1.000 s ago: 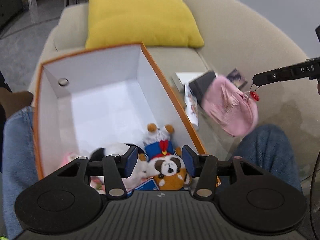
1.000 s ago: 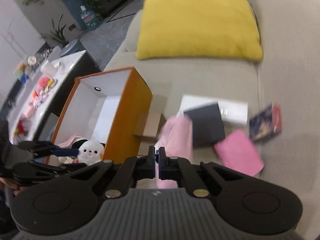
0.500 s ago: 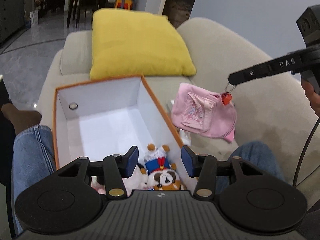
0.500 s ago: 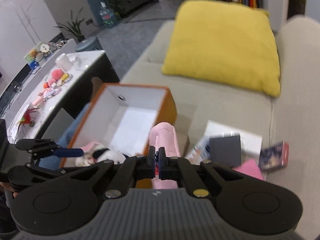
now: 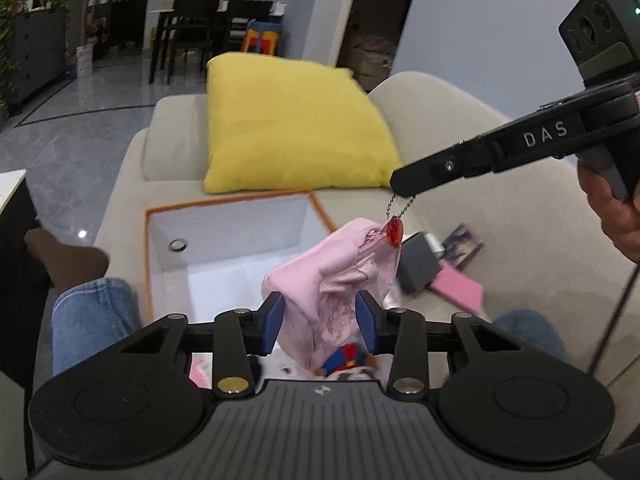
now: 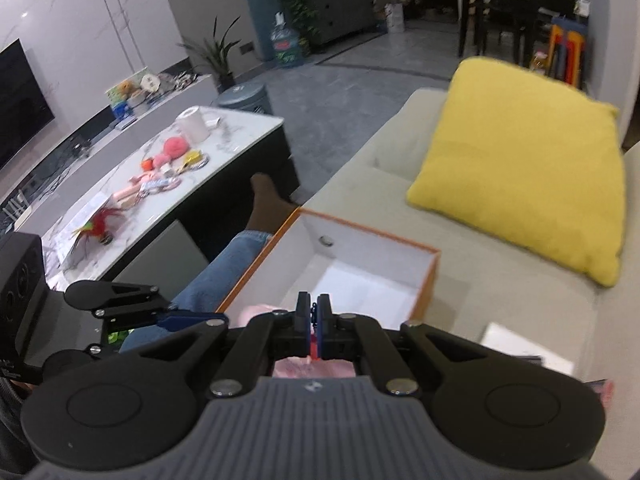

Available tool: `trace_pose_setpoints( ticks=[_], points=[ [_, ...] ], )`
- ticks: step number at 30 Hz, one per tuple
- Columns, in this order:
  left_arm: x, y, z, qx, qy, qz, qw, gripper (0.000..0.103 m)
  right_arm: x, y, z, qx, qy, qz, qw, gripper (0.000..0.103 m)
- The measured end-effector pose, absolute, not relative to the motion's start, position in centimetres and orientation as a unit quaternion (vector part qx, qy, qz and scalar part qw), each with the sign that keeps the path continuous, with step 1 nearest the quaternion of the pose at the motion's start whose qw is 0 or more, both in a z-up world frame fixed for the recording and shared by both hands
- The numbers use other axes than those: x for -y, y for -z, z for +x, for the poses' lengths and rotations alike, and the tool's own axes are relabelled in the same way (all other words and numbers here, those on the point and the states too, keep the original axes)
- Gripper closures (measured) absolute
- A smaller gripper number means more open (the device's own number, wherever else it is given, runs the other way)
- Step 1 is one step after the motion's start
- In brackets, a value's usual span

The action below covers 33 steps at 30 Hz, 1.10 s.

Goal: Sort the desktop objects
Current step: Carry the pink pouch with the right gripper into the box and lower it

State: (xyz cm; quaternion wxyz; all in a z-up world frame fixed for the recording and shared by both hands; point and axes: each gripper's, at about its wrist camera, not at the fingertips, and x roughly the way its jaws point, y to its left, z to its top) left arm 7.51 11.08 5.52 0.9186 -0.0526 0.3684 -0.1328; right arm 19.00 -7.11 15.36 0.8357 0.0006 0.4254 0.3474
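- Right claw (image 6: 313, 316): jaws pressed nearly together on the ball chain (image 5: 394, 205) of a pink pouch (image 5: 336, 280). In the left wrist view the claw enters from the upper right of the frame, and the chain drops from its tip to a red charm (image 5: 394, 233) at the pouch's upper edge.
- Pink pouch: hangs in the air by the chain, at the centre of the left wrist view, over the near right part of the orange-edged box (image 5: 224, 240). In the right wrist view only a pink strip shows below the closed jaws.
- Left claw (image 5: 319, 322): jaws spread apart, holding nothing. The lower part of the pouch appears between its blue pads (image 5: 271, 322); whether the cloth touches them cannot be told.
- Orange-edged box: white inside, open at the top, resting on the beige sofa (image 5: 460, 184) beside a leg in blue jeans (image 5: 90, 312). A plush toy with a blue and red costume (image 5: 346, 358) shows at its near end, mostly hidden by the pouch and the left claw.
- Sofa seat, right of centre in the left wrist view: a dark grey box (image 5: 416, 268), a pink flat packet (image 5: 458, 288) and a small printed card box (image 5: 462, 240) lie close together.
- Yellow cushion (image 5: 292, 128): leans on the sofa back beyond the box.
- Bench (image 6: 168, 184): marble-topped, at centre left of the right wrist view, carrying small toys and a paper roll (image 6: 194, 124).
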Motion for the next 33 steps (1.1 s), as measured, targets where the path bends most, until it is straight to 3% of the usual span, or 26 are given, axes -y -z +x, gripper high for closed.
trace_pose_setpoints(
  ticks=[11, 22, 27, 33],
  points=[
    [-12.1, -0.3, 11.3, -0.414, 0.114, -0.043, 0.902, 0.061, 3.1, -8.9, 22.6, -0.488, -0.346, 0.01, 0.802, 0.101],
    [-11.3, 4.6, 16.3, -0.464, 0.097, -0.036, 0.88, 0.071, 1.4, -4.2, 26.8, -0.53, -0.324, 0.005, 0.784, 0.101],
    [-10.7, 6.1, 17.2, -0.487, 0.112, -0.034, 0.865, 0.08, 0.9, -2.7, 28.1, -0.55, -0.318, -0.005, 0.772, 0.101],
    [-10.0, 6.8, 17.7, -0.495, 0.118, -0.029, 0.86, 0.08, 0.6, -2.2, 29.0, -0.567, -0.311, -0.035, 0.762, 0.091]
  ],
)
